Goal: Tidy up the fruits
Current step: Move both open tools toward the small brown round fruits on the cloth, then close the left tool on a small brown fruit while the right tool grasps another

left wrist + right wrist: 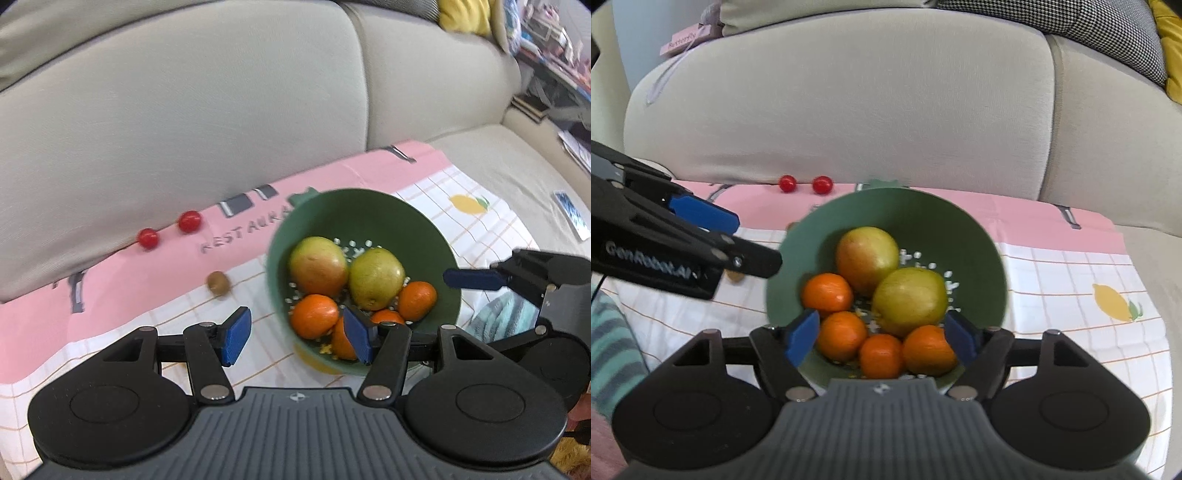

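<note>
Green colander [960, 236] on cloth [1071, 280] on sofa: 2 apples [866, 258], 4 oranges [827, 293] inside. Outside: 2 cherry tomatoes [189, 221], 1 kiwi [218, 283]. Left hand-held gripper [297, 338] & right hand-held gripper [879, 336] both wide open, holding nothing.

A beige sofa seat [491, 166] carries a cloth [110, 314] with a pink band along the backrest side and a white checked field nearer the camera. Directly on the cloth: a green colander bowl [923, 218] holding fruit, two red cherry tomatoes [148, 238] [190, 221] side by side near the backrest, and a small brown kiwi [218, 282] just left of the bowl.
</note>
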Demonstrator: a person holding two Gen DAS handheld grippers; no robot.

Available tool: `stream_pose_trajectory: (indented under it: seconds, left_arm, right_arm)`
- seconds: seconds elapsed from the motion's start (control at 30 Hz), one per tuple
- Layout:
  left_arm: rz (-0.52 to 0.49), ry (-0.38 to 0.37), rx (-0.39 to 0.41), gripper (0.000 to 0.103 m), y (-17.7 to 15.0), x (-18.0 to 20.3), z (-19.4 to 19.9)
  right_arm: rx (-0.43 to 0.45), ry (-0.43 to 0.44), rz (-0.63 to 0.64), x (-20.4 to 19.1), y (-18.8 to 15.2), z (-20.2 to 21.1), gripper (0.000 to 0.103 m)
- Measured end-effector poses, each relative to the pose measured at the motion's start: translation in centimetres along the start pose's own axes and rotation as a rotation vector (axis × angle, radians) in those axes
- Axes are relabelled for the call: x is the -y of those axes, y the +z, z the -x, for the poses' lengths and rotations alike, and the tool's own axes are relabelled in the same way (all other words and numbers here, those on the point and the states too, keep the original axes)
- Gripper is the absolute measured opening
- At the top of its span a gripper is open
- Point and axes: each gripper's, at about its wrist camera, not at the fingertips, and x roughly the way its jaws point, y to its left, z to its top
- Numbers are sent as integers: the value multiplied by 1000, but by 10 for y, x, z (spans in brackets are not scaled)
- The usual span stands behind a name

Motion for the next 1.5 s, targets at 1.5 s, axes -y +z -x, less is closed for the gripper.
stream_pose_trajectory:
  seconds: [1.5]
  left_arm:
    - [199,-64,-167,55,-40,-114,-84]
  right_arm:
    - [75,95,647,-93,62,-92,36]
